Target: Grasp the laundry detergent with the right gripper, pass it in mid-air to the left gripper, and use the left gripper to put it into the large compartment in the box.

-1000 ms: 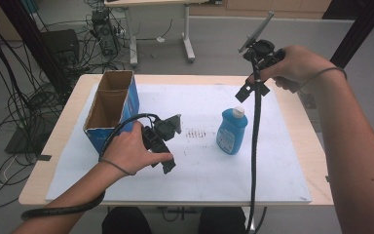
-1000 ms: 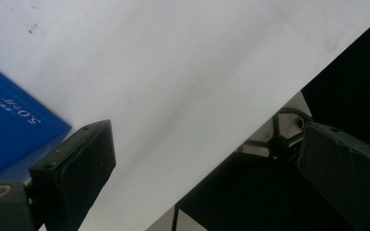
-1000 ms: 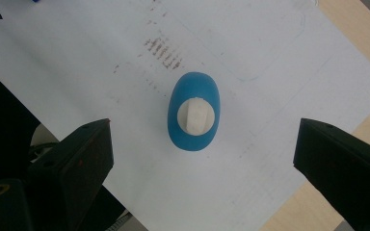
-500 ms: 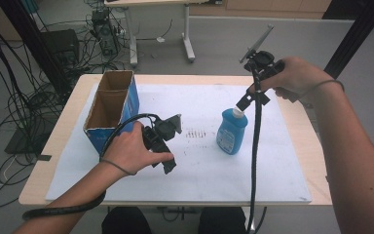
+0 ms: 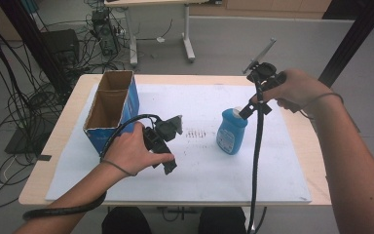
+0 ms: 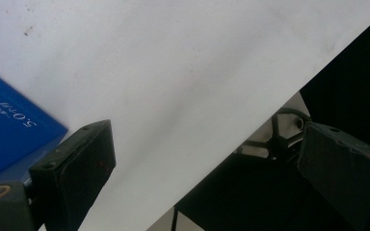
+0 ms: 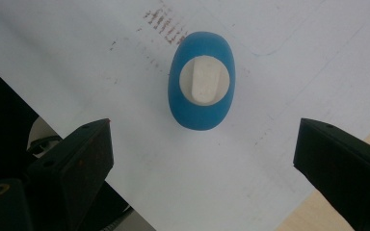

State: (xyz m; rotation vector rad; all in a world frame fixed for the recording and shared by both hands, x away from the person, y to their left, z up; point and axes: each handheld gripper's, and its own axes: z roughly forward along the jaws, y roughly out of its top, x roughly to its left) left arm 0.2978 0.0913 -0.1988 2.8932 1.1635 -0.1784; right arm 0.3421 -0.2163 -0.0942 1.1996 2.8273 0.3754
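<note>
Blue plastic bottle with a white flip cap (image 5: 232,130) is standing upright on the white paper sheet (image 5: 272,165) that is covering the pale wooden table (image 5: 316,146), right of centre and well apart from the open blue cardboard box (image 5: 111,109) at the left.

Right gripper (image 5: 246,111) is hanging just above the cap, pointing steeply down. In the right gripper view its jaws are standing wide apart and holding nothing, with the bottle's top (image 7: 201,86) sitting between them but higher in the picture than the jaw tips.

Left gripper (image 5: 168,146) is lying low over the sheet beside the box, jaws apart and empty in the left gripper view, with a blue box corner (image 6: 9,130) just past one jaw.

Judgement: the step in hand looks like a top-down approach to grasp the bottle.

- To do it well, the jaws should be centred on the bottle first, since it is sitting off toward the far side of the gap.
- From above, the body reads as an oval, so closing across the narrow width would be giving the flatter, steadier contact.
- Gripping below the cap, on the shoulder or body, seems safer than on the small cap.

Materials:

- The bottle's surface is looking smooth and slightly glossy, probably slippery.
- The cap is matte white and rounded.
- The sheet is thin, with faint dark scuffs (image 5: 195,134) near its middle.
- The box is matte card, brown inside.
</note>
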